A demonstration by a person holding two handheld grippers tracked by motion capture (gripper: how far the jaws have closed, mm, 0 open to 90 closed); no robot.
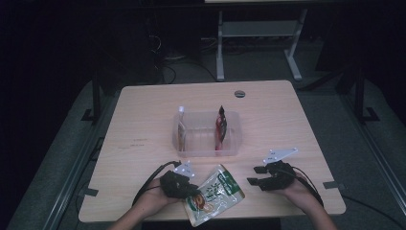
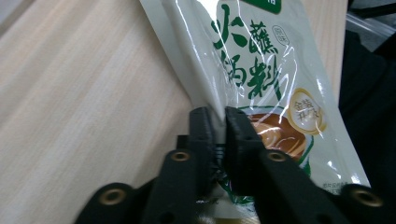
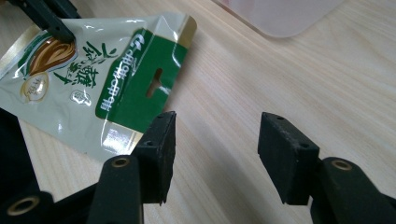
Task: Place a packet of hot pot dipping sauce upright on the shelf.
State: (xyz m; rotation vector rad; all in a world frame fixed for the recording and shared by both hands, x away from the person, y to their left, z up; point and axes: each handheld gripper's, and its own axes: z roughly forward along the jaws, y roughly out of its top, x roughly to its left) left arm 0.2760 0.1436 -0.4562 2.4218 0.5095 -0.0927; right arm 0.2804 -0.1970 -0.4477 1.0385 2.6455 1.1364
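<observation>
A pale green sauce pouch (image 1: 214, 193) with a dark green header lies near the table's front edge. My left gripper (image 1: 187, 190) is shut on the pouch's left edge; in the left gripper view the jaws pinch the pouch (image 2: 261, 79) at its side, with my left gripper (image 2: 218, 122) closed tight. My right gripper (image 1: 255, 175) stands open to the right of the pouch, apart from it. In the right gripper view my right gripper (image 3: 215, 144) has bare table between its jaws, and the pouch (image 3: 93, 84) lies just left of them.
A clear plastic bin (image 1: 207, 143) sits mid-table behind the pouch. It holds a brownish packet (image 1: 181, 129) at its left wall and a red packet (image 1: 220, 127) at its right. A round cable hole (image 1: 240, 93) is at the table's far edge.
</observation>
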